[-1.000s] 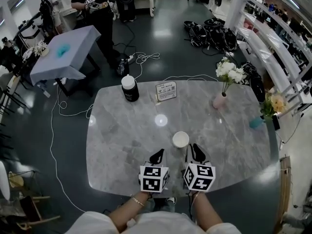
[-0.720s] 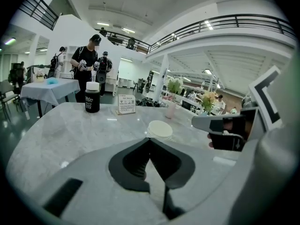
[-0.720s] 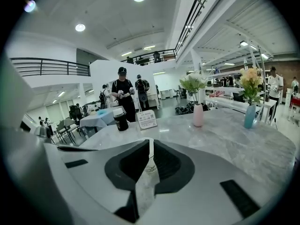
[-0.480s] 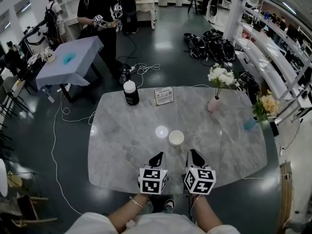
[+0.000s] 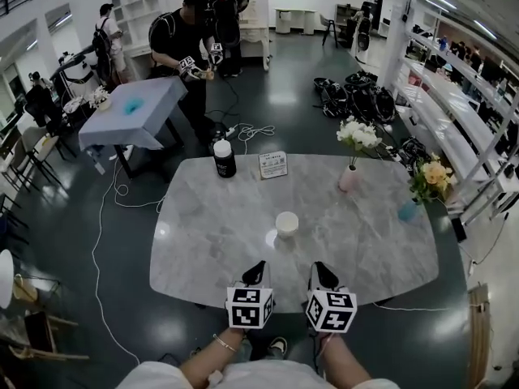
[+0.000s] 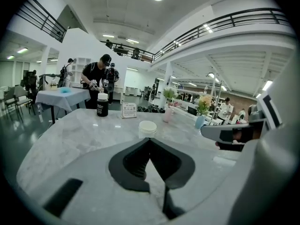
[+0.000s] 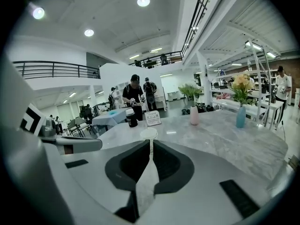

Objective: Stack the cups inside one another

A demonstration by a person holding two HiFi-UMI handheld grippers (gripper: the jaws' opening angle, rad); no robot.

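Observation:
A white paper cup stands upright near the middle of the grey marble table; I cannot tell whether other cups sit nested inside it. The cup shows just beyond the left jaw tips, and again as the cup past the right ones. My left gripper is shut and empty near the table's front edge, left of the cup. My right gripper is beside it, well short of the cup; its jaws have just been closing with nothing between them. In their own views the left gripper and the right gripper have their tips together.
A black bottle with a white cap and a small sign card stand at the table's far edge. At the right are a pink vase with white flowers and a blue vase with flowers. People stand by a cloth-covered table beyond.
Both grippers have drawn back from the cup toward the table's front edge. The right jaws have closed. The head view has tipped up and shows more of the room.

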